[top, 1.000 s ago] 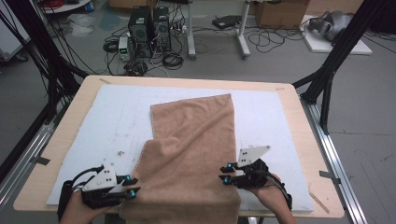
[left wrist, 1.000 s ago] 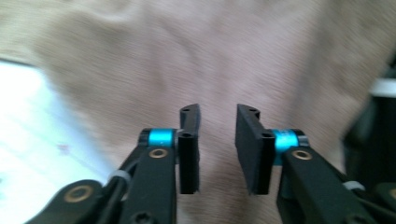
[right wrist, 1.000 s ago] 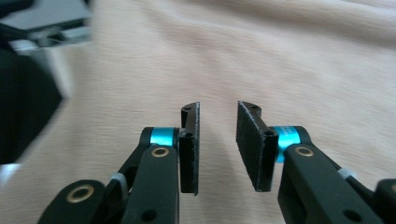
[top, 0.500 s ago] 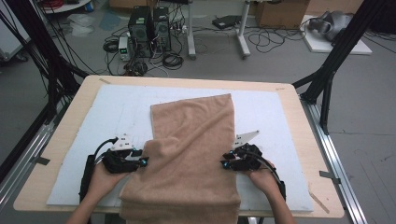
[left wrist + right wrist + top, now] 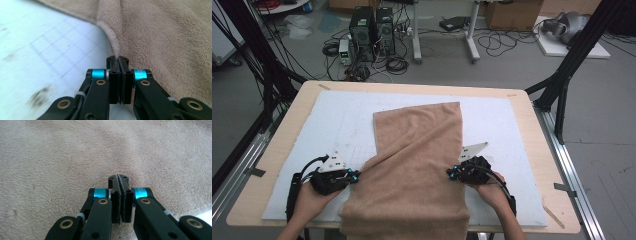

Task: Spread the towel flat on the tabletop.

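Both grippers' jaws have just closed, left gripper (image 5: pixel 354 175) and right gripper (image 5: pixel 451 173) pinching the towel (image 5: pixel 417 150) edges between them, probably to fold it.

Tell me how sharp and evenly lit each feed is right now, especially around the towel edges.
High view: even room light, soft overall, towel and both grippers readable. Left gripper view: left gripper and the towel edge at its tip sharp, white mat blurred and bluish toward the frame edge. Right gripper view: right gripper crisp, terry pile sharp near the tip, softer at the frame edges; no glare.
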`<state>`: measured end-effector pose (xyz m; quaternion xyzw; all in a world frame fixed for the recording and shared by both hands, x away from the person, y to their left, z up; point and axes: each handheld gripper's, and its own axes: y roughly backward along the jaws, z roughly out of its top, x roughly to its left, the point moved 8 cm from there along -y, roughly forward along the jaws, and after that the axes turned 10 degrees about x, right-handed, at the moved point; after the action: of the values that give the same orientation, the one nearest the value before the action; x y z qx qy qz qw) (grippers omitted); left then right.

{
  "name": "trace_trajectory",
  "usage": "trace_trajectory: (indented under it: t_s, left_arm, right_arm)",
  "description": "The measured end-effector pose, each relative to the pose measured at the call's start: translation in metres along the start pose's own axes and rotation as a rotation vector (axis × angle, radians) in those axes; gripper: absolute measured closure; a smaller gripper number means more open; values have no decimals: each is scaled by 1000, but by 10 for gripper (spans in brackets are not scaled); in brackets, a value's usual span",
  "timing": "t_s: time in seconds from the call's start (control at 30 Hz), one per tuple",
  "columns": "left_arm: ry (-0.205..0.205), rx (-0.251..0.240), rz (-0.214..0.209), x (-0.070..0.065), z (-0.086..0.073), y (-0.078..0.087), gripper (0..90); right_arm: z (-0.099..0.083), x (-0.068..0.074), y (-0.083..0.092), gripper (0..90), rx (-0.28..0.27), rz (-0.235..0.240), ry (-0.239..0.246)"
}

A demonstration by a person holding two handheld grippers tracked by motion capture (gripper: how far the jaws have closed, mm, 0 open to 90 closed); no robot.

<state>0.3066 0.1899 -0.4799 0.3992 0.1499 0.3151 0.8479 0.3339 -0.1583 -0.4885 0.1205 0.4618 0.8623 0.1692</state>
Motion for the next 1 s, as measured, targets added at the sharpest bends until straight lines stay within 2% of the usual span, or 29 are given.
trace_trajectory:
  t_s: [0.23, 0.4, 0.5, 0.53, 0.6, 0.73, 0.77, 0.87, 0.93, 1.0]
  left_arm:
    - [-30, -12, 6, -9, -6, 15, 880]
    - [-13, -11, 10, -5, -13, 21, 880]
    - [-12, -22, -22, -7, -13, 23, 876]
    - [-11, -32, -34, -8, -12, 24, 860]
    - [-4, -51, -49, -8, -6, 27, 737]
    - [-3, -78, -39, 0, 13, 28, 677]
    - [3, -85, -34, 2, 17, 26, 675]
    - [27, -94, -14, 15, 32, 18, 676]
    - [33, -107, 20, 26, 44, 10, 688]
    - [48, -116, 18, 34, 55, 2, 706]
  right_arm:
    - [-6, 8, 0, 894, 1, 16, 6]
    - [-10, 17, 7, 895, -2, 38, 20]
    - [-11, 21, 12, 895, -3, 43, 39]
    - [-11, 22, 14, 895, -9, 46, 42]
    - [-11, 22, 18, 883, -21, 54, 38]
    - [-5, 11, 27, 776, -64, 27, 12]
    - [-3, 6, 28, 769, -63, 3, 6]
    - [4, -7, 27, 756, -64, -20, -9]
    - [8, -18, 25, 743, -64, -38, -30]
    - [10, -26, 22, 724, -66, -60, -43]
